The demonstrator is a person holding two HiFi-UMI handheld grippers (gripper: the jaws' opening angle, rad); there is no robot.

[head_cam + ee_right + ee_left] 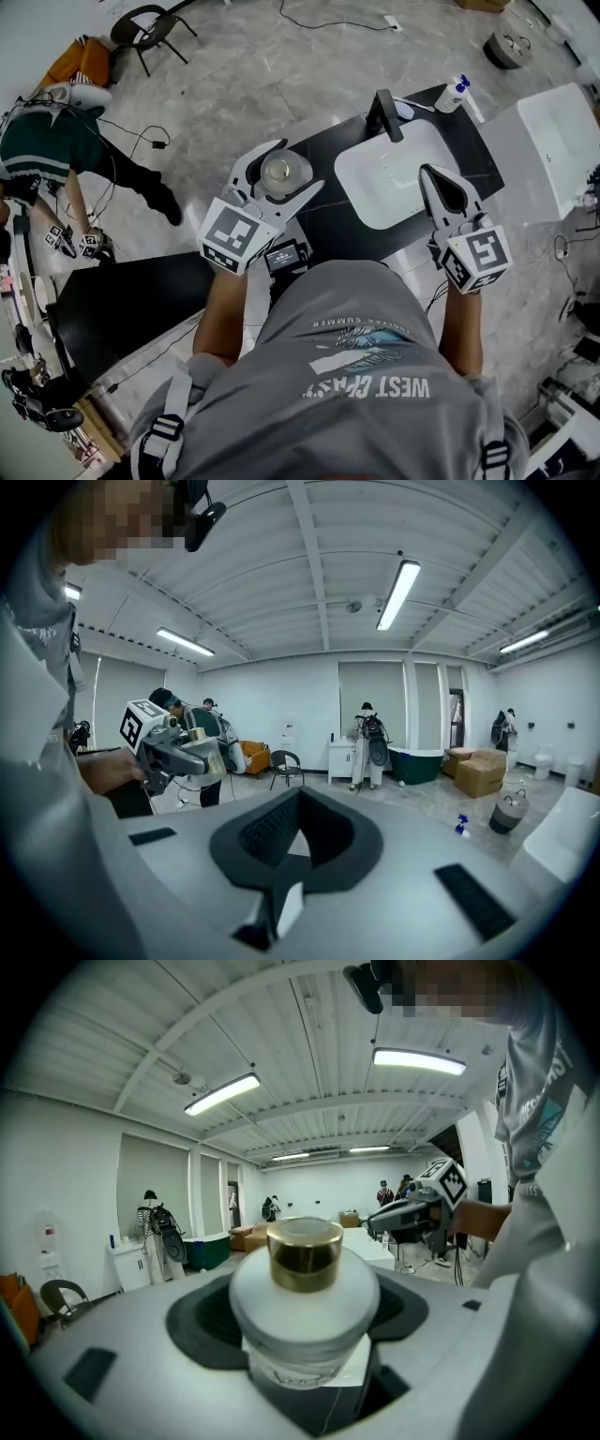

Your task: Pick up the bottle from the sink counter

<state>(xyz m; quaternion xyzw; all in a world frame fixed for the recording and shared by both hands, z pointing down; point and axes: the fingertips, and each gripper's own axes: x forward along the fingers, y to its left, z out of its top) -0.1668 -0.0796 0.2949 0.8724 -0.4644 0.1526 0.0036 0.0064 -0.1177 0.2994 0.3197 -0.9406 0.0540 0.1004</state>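
- Grey jersey shirt (356, 356) with white print is seen nearest the lens, filling the lower edge of the head view.
- At far left, another person (47, 141) in a green-and-white top is bent over the grey marbled floor (244, 66), near a black chair (141, 28).
- The left claw (300, 165), of smooth pale plastic with dark ribbed pads, is spread wide and closed on the bottle (284, 173), its pads pressed to the round sides.
- The bottle (305, 1288) is squat and round, frosted white, with a shiny gold cylindrical cap (305, 1252) and a label low on its front; it is held between the jaws over the black tabletop (337, 141), just left of the basin (389, 178).
- The basin is glossy white, a rounded rectangle set into the tabletop, with an angular black faucet (384, 114) at its back rim.
- The right claw (436, 178) is drawn together to a point with nothing held, above the basin's right edge, well apart from the bottle.
- A white spray bottle (453, 94) with a blue head lies at the tabletop's far right corner.
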